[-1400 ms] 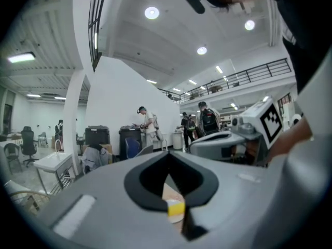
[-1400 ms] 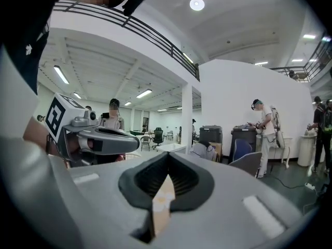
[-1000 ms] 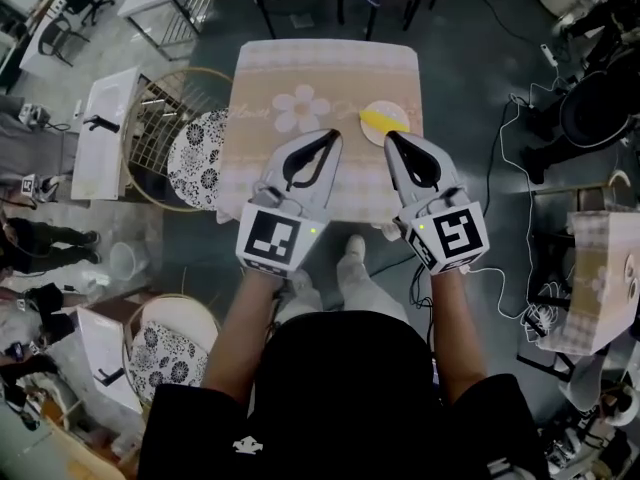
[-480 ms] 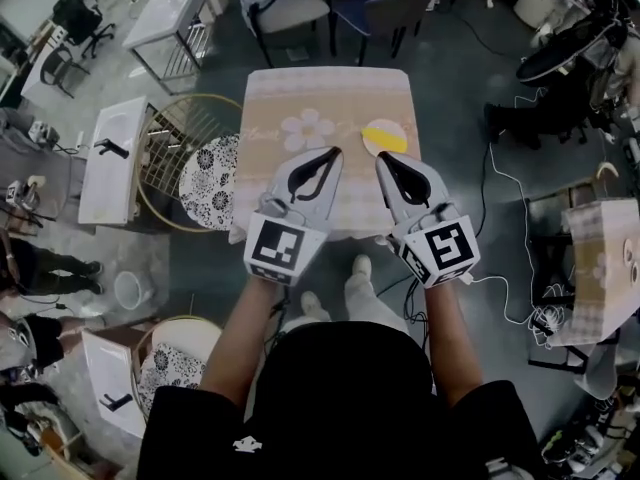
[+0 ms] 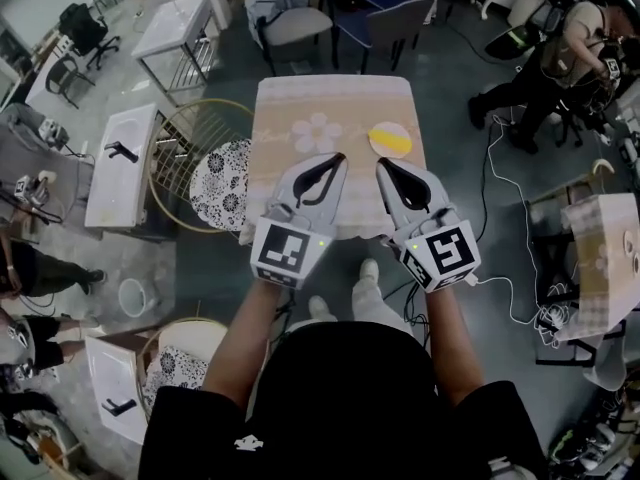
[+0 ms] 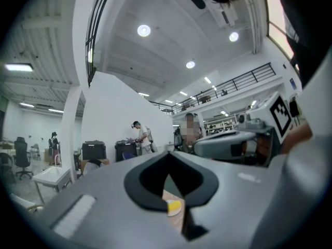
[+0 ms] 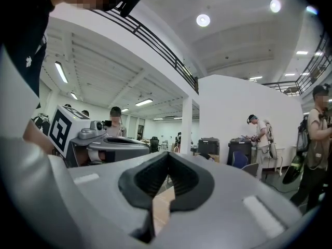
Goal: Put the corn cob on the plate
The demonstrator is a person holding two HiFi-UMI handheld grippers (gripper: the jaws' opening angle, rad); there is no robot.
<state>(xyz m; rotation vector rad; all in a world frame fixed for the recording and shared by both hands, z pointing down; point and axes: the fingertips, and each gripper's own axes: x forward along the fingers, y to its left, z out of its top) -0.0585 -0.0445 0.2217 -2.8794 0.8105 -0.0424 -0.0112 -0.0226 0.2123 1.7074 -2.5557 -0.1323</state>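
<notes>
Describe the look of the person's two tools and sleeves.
The left tool and right tool are light grey tapered shells with black-lined jaws. Each carries a white cube with black square markers and a small green light. The person wears a black short-sleeved shirt.

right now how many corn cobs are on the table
1. The corn cob lies on the plate at the table's far right. The left gripper and right gripper cover part of the near side; another could hide there.
</notes>
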